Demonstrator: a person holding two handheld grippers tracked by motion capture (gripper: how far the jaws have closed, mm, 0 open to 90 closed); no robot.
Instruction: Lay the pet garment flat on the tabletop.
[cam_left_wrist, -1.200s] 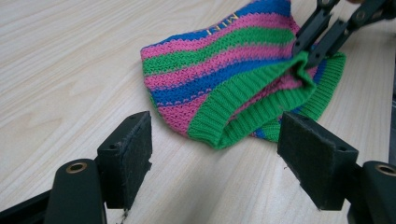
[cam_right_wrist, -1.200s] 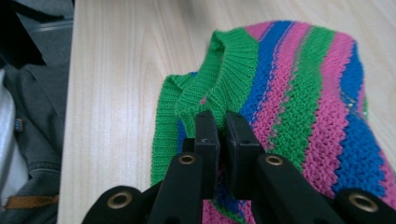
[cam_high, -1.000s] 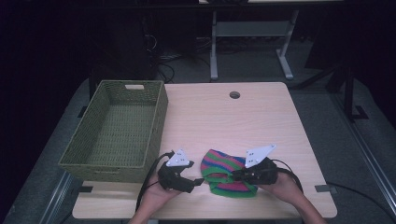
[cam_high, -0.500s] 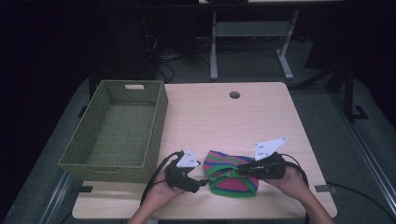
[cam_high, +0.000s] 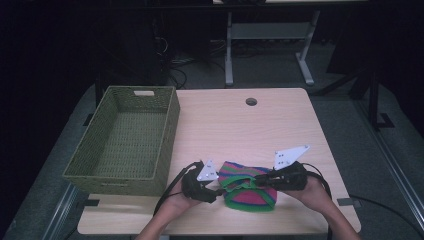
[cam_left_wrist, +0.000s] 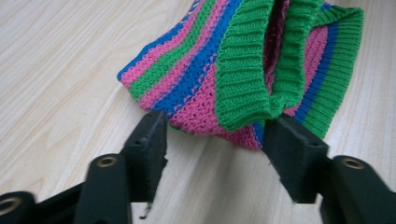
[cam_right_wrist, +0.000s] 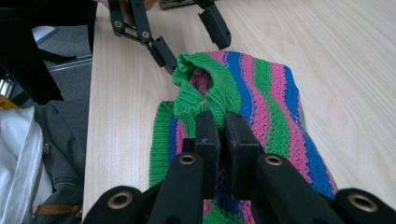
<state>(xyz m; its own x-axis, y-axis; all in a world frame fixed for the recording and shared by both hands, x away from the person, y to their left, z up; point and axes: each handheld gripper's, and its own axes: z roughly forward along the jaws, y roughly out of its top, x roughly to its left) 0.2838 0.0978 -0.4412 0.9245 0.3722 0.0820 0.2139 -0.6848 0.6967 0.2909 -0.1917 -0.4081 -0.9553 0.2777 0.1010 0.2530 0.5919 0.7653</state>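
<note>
In the high view, a striped knitted hat (cam_high: 248, 192) is seen lying near the front edge of the table (cam_high: 235, 130), between the left gripper (cam_high: 216, 192) and the right gripper (cam_high: 260, 179); its long axis runs roughly left to right, slightly slanted, and a woven basket (cam_high: 125, 142) stands well apart at the table's left. In the left gripper view, the hat (cam_left_wrist: 243, 70) is shown just beyond the spread jaws, its green ribbed opening (cam_left_wrist: 261, 70) gaping and turned towards the camera, the jaws set either side of its near edge without pinching it. In the right gripper view, the green rim (cam_right_wrist: 205, 95) is pinched and lifted between jaws pressed together, while the striped body (cam_right_wrist: 266, 107) is stretched along the table towards the camera, and the left gripper (cam_right_wrist: 189, 42) is seen open at the far end.
</note>
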